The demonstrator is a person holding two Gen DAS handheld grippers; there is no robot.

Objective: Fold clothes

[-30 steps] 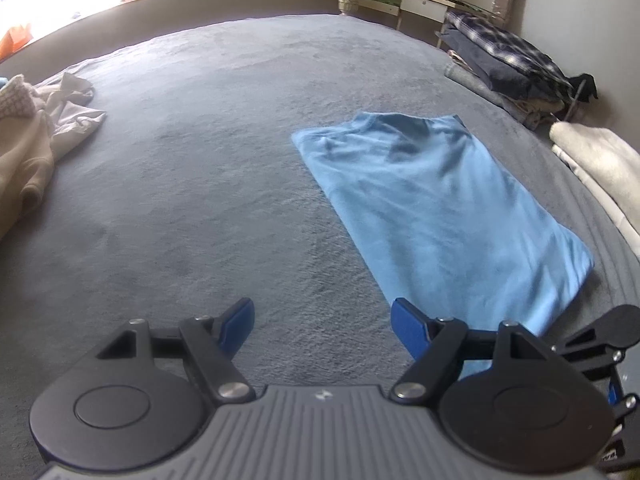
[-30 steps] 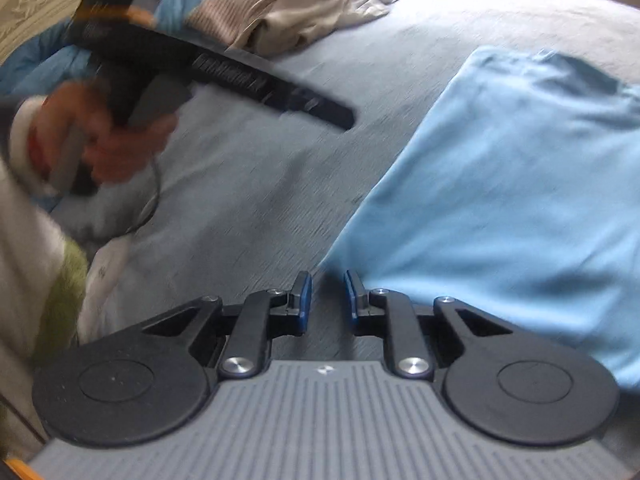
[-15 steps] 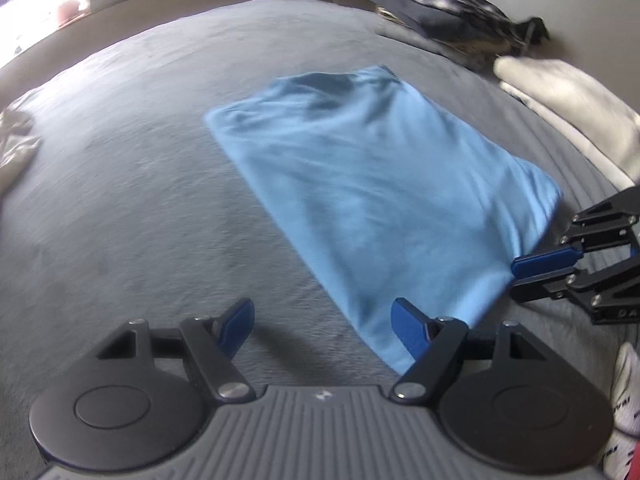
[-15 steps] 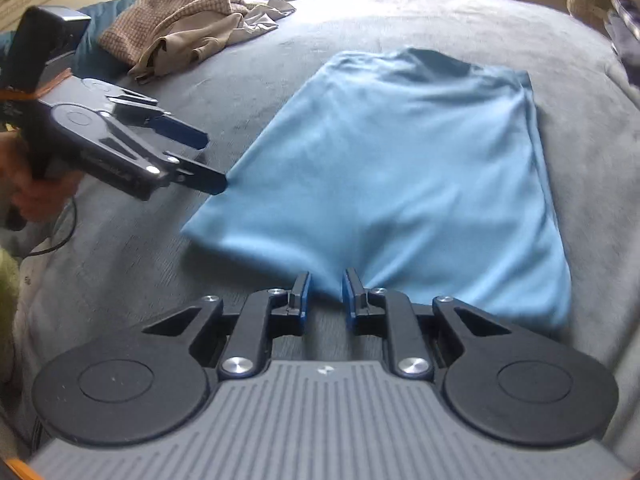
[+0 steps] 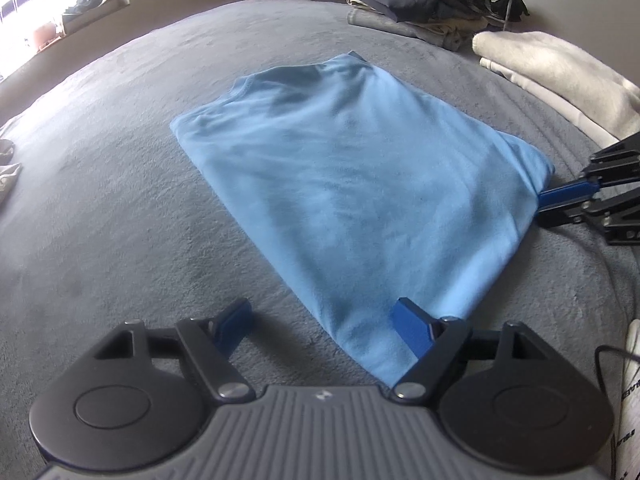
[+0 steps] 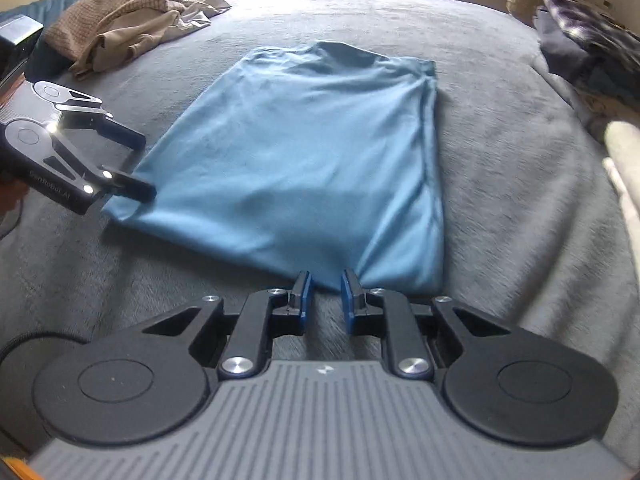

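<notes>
Right now a light blue shirt (image 5: 352, 184) lies folded into a long rectangle on the grey bed (image 5: 120, 168), its near end reaching both tools. The left tool (image 5: 324, 318) has its blue fingers spread wide, and one near corner of the shirt sits between them, lying against the inside of its right-hand finger (image 5: 412, 330); the other finger rests on bare bedcover. In the right wrist view the same left tool (image 6: 138, 166) is seen at the shirt's corner, with one finger above the cloth edge.

The right tool (image 6: 323, 292) has its fingers drawn close but with a narrow gap left between them, and nothing is pinched in that gap. Its tips sit just at the shirt's near edge (image 6: 320, 276), perhaps touching it, though the blur makes that hard to judge.

Ahead of the left tool and to its right, a stack of folded clothes (image 5: 416, 4) and a cream folded garment (image 5: 560, 76) lie on the bed. Ahead of the right tool to its left, a heap of beige clothes (image 6: 124, 20) lies crumpled.
</notes>
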